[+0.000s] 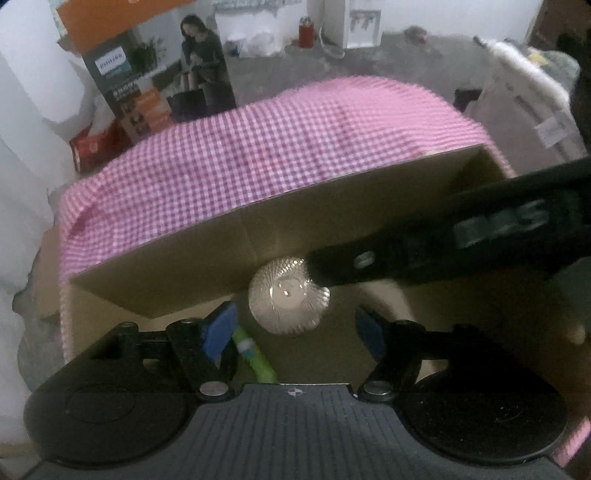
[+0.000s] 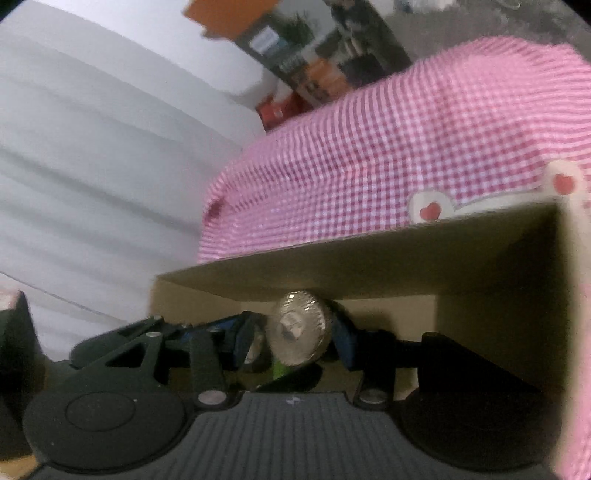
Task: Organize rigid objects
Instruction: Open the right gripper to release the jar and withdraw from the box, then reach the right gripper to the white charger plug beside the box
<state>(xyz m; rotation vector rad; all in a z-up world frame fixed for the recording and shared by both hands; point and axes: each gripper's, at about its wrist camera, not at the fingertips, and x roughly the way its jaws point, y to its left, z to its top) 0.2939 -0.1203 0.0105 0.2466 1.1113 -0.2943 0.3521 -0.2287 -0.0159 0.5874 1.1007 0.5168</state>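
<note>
A round ribbed clear glass object (image 1: 288,295) is inside an open cardboard box (image 1: 258,236) on a pink checked cloth. In the right wrist view my right gripper (image 2: 299,336) is shut on this glass object (image 2: 299,334), holding it low in the box (image 2: 406,258). The right gripper's black arm (image 1: 443,243) crosses the left wrist view from the right. My left gripper (image 1: 295,332) is open over the box, blue pads wide apart. A green stick-like object (image 1: 256,354) lies on the box floor by its left finger, and also shows in the right wrist view (image 2: 280,369).
The pink checked cloth (image 1: 277,147) covers the table behind the box. A printed carton (image 1: 159,81) and a red packet (image 1: 92,147) stand at the back left. A red bottle (image 1: 306,31) is far behind. A white patch with red hearts (image 2: 432,206) lies on the cloth.
</note>
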